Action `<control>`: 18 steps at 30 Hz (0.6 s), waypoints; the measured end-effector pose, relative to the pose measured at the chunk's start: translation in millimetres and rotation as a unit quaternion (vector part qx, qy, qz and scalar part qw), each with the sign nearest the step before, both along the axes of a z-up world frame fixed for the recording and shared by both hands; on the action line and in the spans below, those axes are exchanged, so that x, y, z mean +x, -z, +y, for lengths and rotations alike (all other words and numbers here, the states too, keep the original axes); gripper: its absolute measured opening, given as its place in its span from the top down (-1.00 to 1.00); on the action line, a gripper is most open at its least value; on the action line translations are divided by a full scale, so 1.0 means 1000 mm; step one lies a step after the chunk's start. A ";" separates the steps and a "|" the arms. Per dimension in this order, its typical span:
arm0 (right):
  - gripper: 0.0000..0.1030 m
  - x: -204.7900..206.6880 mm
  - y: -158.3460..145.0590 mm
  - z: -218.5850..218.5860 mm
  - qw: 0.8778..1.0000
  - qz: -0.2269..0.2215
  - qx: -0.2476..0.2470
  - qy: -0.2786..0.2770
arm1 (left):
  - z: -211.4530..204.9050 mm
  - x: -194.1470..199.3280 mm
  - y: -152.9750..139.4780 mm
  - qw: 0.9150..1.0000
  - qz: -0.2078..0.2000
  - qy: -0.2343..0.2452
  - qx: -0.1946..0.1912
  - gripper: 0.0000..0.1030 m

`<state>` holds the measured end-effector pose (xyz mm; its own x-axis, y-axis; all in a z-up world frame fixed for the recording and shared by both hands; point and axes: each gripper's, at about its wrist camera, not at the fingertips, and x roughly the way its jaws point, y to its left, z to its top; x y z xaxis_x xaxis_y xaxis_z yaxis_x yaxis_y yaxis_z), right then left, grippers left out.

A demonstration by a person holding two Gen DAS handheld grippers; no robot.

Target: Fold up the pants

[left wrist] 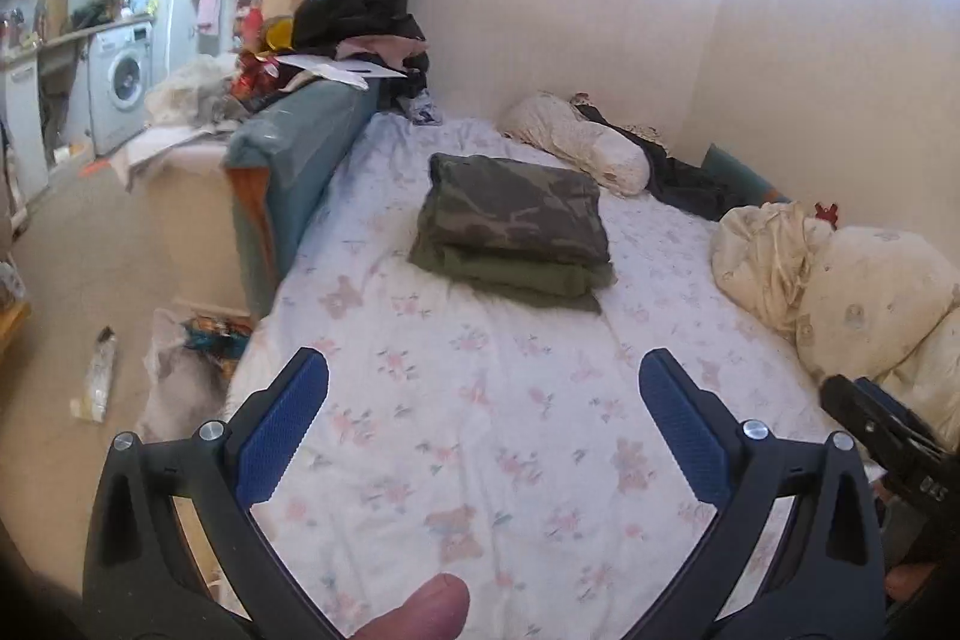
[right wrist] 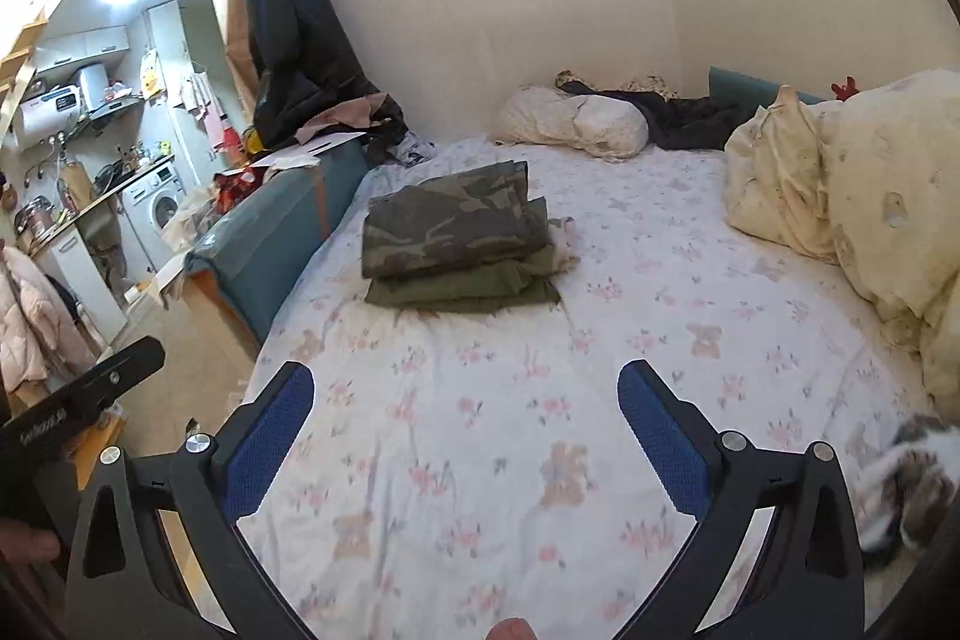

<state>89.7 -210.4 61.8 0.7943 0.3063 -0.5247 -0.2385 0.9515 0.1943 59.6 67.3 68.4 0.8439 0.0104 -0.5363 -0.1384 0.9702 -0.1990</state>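
A folded pair of camouflage pants (left wrist: 515,214) lies on top of folded olive-green pants (left wrist: 528,277), stacked in the middle of the bed; the stack also shows in the right wrist view (right wrist: 450,226), olive pair beneath (right wrist: 462,287). My left gripper (left wrist: 483,382) is open and empty, held above the floral sheet (left wrist: 480,430) well short of the stack. My right gripper (right wrist: 465,391) is open and empty too, also short of the stack. The other gripper's body shows at each view's edge (left wrist: 882,430) (right wrist: 78,400).
A rumpled cream duvet (right wrist: 852,196) fills the bed's right side. A pillow (right wrist: 576,118) and dark clothes (right wrist: 678,112) lie by the far wall. A teal bed edge (left wrist: 300,160) with clutter stands on the left, floor and a washing machine (left wrist: 120,82) beyond.
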 end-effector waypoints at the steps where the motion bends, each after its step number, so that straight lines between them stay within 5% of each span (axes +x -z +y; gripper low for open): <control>1: -1.00 -0.008 0.001 0.000 1.000 -0.004 -0.005 0.001 | -0.003 -0.008 0.002 1.000 -0.003 -0.003 0.014 -0.99; 6: -1.00 -0.055 0.015 0.004 0.998 -0.032 -0.054 0.000 | -0.022 -0.040 0.026 0.998 -0.006 0.023 0.053 -0.99; 9: -1.00 -0.068 0.029 -0.003 0.999 -0.036 -0.034 0.002 | -0.032 -0.052 0.038 0.998 -0.006 0.039 0.057 -0.99; 18: -1.00 -0.048 0.057 -0.002 1.000 -0.018 -0.011 0.018 | -0.056 -0.034 0.055 0.995 -0.002 0.050 0.089 -0.99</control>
